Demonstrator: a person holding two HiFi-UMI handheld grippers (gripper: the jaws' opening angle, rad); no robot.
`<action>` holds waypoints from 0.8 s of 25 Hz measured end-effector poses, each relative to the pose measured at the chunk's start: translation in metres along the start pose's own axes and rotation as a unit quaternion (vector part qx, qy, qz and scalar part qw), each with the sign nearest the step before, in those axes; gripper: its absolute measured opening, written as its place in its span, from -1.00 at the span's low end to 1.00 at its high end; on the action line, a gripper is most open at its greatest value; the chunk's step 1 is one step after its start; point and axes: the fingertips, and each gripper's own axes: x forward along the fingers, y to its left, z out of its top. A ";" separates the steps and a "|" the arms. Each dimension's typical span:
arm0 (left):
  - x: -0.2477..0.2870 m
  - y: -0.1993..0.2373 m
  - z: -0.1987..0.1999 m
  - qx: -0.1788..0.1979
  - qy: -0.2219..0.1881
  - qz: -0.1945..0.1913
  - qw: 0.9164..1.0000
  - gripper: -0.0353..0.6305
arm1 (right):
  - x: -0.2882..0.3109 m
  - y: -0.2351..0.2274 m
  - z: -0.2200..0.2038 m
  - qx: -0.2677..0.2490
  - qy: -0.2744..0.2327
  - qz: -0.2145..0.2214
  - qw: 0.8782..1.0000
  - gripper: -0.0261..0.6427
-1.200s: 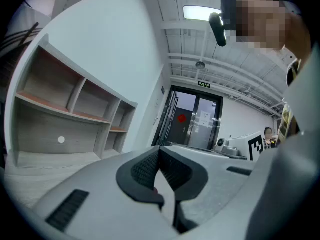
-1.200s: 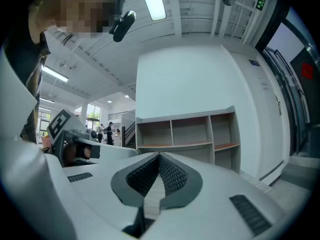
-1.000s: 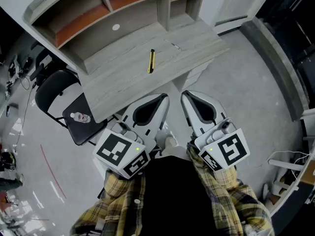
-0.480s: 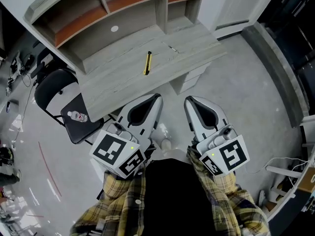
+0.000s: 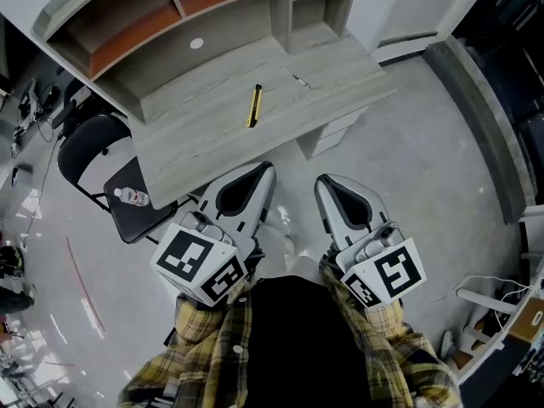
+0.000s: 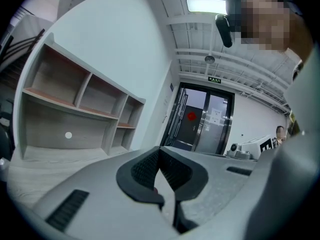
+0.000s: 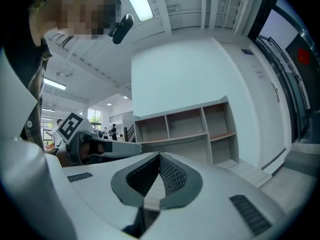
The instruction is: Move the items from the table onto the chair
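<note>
Both grippers are empty. The left gripper (image 6: pixel 160 153) has its jaws together w/ nothing between the pads, and the right gripper (image 7: pixel 160 156) is the same, closed on air. In the head view I have them low and close in front of me. They point toward the near edge of the table (image 5: pixel 195 147) and are well short of anything on it.

Yellow-and-black pen-like item (image 5: pixel 253 106) lies flat about mid-tabletop, at 12 o'clock from the left gripper, untouched. At 2 o'clock from it, nearer the shelf unit, sits a thin small thing (image 5: pixel 299 81). It's too small for me to name, maybe a clip or a bit of wire.

Chair (image 5: pixel 144 223) stands at 9 o'clock from the left gripper, its seat just beside the table's near-left corner. A small clear bottle (image 5: pixel 132 196) lies on its side on the seat.

Progress, as I judge it: partly done. One item is on the chair, the yellow one def needs moving, and prob the small one too. Neither gripper is set up for a pick yet. Next I'd open the left one, reach fwd to 12 o'clock and take the yellow item across its narrow width.
</note>
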 end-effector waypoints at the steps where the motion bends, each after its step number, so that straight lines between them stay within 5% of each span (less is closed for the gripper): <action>1: 0.003 0.005 0.001 0.000 0.001 0.002 1.000 -0.88 | 0.006 -0.001 -0.001 0.001 0.002 0.004 1.000 -0.87; 20: 0.116 0.162 0.063 -0.016 -0.002 0.024 1.000 -0.88 | 0.195 -0.084 0.016 -0.025 0.035 0.043 0.998 -0.87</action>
